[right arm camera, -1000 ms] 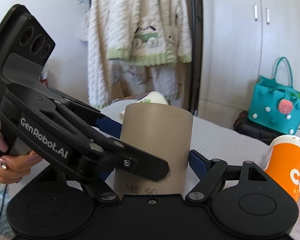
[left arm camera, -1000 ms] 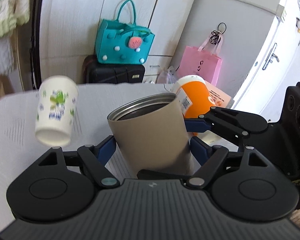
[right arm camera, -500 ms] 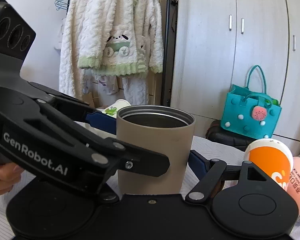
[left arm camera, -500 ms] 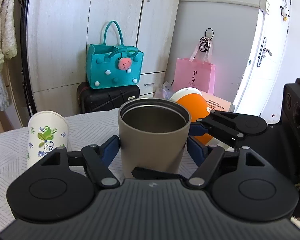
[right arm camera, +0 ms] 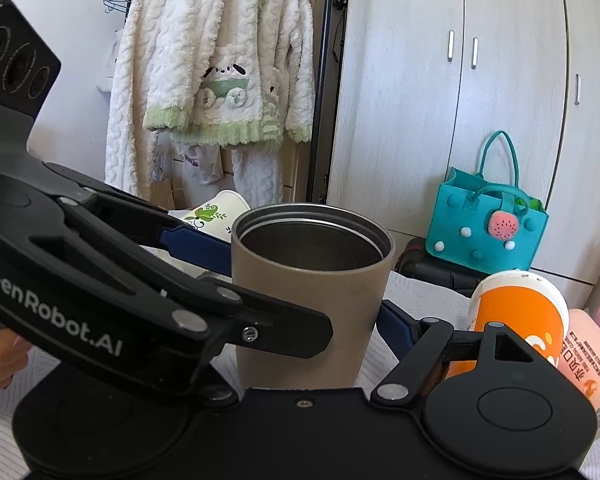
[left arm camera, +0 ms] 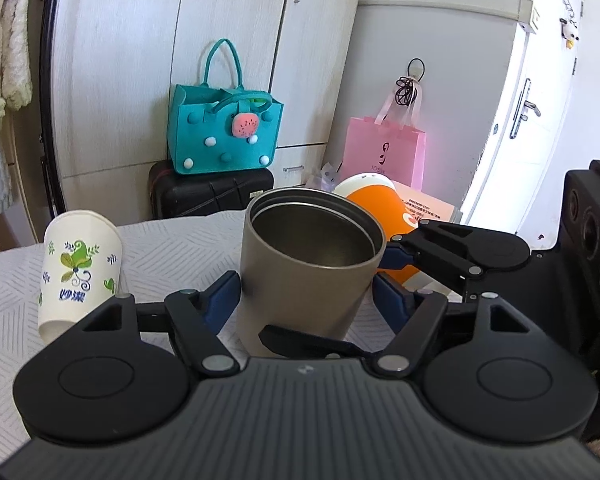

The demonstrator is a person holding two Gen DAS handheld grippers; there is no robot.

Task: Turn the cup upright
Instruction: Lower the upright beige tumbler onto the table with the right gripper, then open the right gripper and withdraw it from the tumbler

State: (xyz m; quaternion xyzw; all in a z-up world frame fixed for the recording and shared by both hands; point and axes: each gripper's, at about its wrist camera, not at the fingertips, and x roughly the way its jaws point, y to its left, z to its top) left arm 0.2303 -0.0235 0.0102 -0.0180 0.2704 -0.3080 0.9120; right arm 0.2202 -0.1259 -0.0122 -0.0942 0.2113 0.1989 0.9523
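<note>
The tan steel tumbler (left arm camera: 308,272) stands mouth-up on the cloth-covered desk (left arm camera: 180,240), its steel-lined opening facing the ceiling; judged from that, the flip looks done and what remains is letting go cleanly. The left hand-held gripper (left arm camera: 304,300) has its blue pads (left arm camera: 220,300) on either side of the tumbler's lower wall; the near pad sits right at the wall, but whether it presses or has just come free I cannot tell from either view. The right hand-held gripper (right arm camera: 312,280) straddles the same tumbler from another angle; its right pad (right arm camera: 392,324) shows a sliver of space from the wall, so it reads as released rather than clenched, though its other finger is hidden behind the left tool's black linkage.

Left of the tumbler stands a leaf-printed paper cup (left arm camera: 78,272), mouth down; right of and behind the tumbler is an orange paper cup (left arm camera: 374,216), also inverted, with a pink box (right arm camera: 588,360) just beside it; a teal felt bag (left arm camera: 226,132) on a black case lies well behind the tumbler.

The tumbler looks like a double-walled steel vessel: stiff, moderately heavy, unlikely to dent, with a smooth matte coat that could slip under light pinch; the straight mid-wall is the sensible place to hold, square across the widest part, not the rim. Its narrow base on soft cloth may rock if a pad drags while withdrawing.
</note>
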